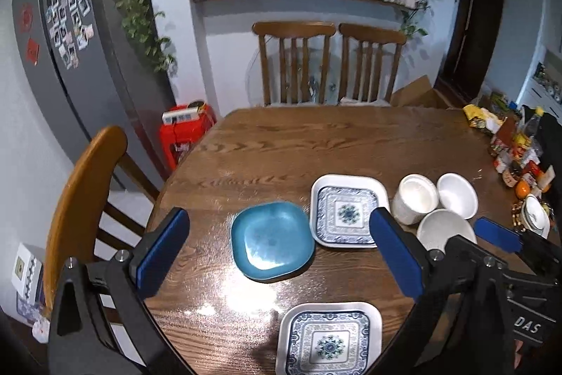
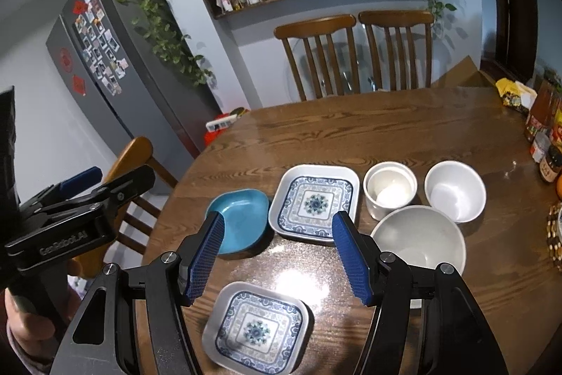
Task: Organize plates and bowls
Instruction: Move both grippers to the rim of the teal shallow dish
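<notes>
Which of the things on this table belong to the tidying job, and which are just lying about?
Part of the job:
- teal square plate
- far blue-patterned square plate
- near blue-patterned square plate
- tall white bowl stack
- small white bowl
- large grey-white bowl

Just lying about:
- jars and bottles at the table's right edge
- yellow snack packet
- orange fruit

near patterned plate [image 1: 328, 340]: cut by bottom edge | large white bowl [image 2: 419, 241]: part behind right claw [image 2: 281, 255]
</notes>
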`<state>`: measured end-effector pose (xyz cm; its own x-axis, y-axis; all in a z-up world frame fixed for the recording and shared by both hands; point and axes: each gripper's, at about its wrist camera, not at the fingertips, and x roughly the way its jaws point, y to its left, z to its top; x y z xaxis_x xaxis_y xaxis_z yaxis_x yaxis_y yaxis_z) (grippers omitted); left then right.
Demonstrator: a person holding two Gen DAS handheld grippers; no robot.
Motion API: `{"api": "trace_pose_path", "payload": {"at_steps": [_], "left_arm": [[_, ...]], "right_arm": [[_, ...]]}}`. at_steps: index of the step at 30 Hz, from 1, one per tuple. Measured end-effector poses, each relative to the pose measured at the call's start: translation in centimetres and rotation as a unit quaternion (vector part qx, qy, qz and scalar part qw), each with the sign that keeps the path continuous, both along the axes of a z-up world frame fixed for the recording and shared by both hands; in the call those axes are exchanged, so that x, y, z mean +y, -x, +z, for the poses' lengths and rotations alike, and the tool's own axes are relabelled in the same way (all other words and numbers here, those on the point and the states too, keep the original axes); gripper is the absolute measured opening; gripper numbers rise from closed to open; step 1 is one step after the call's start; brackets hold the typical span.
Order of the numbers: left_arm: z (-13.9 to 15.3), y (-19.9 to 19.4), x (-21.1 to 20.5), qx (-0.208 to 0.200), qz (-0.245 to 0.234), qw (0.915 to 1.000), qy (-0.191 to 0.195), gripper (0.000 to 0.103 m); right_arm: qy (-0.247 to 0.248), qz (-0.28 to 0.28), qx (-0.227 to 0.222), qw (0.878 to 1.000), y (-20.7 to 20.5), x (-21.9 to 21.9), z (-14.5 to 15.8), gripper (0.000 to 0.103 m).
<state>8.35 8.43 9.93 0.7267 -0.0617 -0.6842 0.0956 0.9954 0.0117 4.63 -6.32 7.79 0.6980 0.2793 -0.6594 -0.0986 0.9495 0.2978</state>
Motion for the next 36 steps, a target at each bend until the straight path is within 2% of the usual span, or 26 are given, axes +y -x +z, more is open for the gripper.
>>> {"api": "trace_pose_path", "payload": {"at_steps": [6,13,25,31,33,36], "left_arm": [[-3.5,-2.6,1.7,0.043,0.030,0.9986,-0.013,0.102],[-8.2,-4.9,4.2,0.099,0.062,0.9930,-0.016,0.102],[-14.2,-7.4,5.5,0.137,0.064,0.9885,-0.009,0.100],[-16.2,-8.2,5.7,0.153,0.056,0.9867,-0.006,0.088],[-16.9,-8.5,5.7,0.160,0.054,0.9856,-0.003,0.079],[-17.5,-8.8,5.9,0.168,0.053,0.9844,-0.002,0.077]], "right_arm": [[0.003,0.010,0.033,0.999,-1.9,1.0,-2.5,0.065],[0.004,0.020,0.074,0.997,-4.3,2.1,-5.7,0.065],[-0.010,0.059,0.126,0.990,-7.2,4.9,-10.3,0.065],[-0.020,0.067,0.138,0.988,-8.8,6.0,-12.6,0.065],[-0.019,0.067,0.143,0.987,-9.2,6.4,-13.4,0.065],[-0.024,0.073,0.150,0.986,-9.9,6.9,-14.3,0.065]]}}
